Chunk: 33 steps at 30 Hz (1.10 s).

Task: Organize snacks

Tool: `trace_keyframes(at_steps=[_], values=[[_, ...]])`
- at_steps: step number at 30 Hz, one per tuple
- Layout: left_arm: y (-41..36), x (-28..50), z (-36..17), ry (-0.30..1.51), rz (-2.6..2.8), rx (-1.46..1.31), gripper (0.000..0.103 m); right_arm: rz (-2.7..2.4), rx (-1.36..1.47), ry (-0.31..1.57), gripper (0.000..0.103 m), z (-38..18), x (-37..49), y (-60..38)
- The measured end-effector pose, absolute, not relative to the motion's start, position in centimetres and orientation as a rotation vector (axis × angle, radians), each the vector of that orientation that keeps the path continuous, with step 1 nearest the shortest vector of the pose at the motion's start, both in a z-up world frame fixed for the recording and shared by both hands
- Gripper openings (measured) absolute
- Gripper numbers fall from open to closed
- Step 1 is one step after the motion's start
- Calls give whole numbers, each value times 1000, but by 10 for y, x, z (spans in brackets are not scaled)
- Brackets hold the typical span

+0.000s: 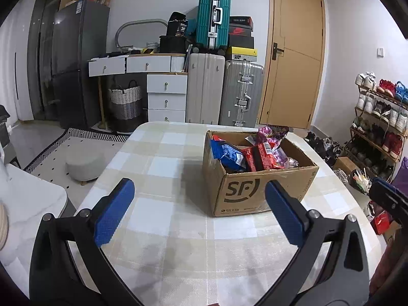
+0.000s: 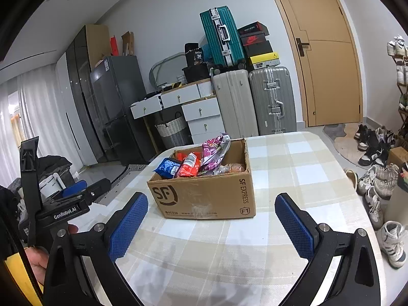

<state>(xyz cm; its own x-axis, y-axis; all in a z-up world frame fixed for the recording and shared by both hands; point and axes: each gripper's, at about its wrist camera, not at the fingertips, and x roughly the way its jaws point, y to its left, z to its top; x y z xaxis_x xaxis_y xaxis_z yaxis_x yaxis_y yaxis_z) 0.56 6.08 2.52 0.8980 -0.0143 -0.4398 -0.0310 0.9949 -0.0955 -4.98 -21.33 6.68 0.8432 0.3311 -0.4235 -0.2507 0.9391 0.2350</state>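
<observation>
An open cardboard box [image 1: 257,188] marked SF stands on the checked table [image 1: 165,158]. Inside it lie a blue snack bag [image 1: 228,153], a red packet [image 1: 258,159] and a purple bag [image 1: 272,134]. My left gripper [image 1: 199,204] hovers open in front of the box, nothing between its blue pads. In the right wrist view the same box [image 2: 204,193] holds the blue bag [image 2: 168,167], red packet [image 2: 190,164] and purple bag [image 2: 214,150]. My right gripper [image 2: 211,219] is open and empty just short of the box. The left gripper's body [image 2: 68,204] shows at the left, held by a hand [image 2: 38,260].
Suitcases [image 1: 224,97], a white drawer unit [image 1: 165,97], a woven basket [image 1: 126,104] and a dark fridge [image 1: 76,63] stand behind the table. A shoe rack [image 1: 380,117] and loose shoes [image 2: 374,183] fill the right side. A round stool [image 1: 84,165] sits on the rug at left.
</observation>
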Motion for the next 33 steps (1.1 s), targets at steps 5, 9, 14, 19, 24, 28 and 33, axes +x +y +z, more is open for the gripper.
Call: trace_keyframes(at_steps=[5,9,14,19,24,28,33], values=[[63,1,27,450,12,-96,102,305,156,494,102,62,-47,-210],[68,-2,31,450,3,-115,102,313,144,509,102,60,-45,-206],[65,-6,33,443,-8,-104,102,327,122,514,102,59,-46,-200],[63,-4,33,466,-15,-102,102,336,119,525,102,59,-45,-198],[66,-2,31,481,-4,-122,102,335,123,521,102,59,-46,-198],[64,-2,30,480,-1,-112,102,333,136,519,102,58,-46,-201],[61,-4,31,469,-6,-97,102,334,137,519,102,58,-46,-201]])
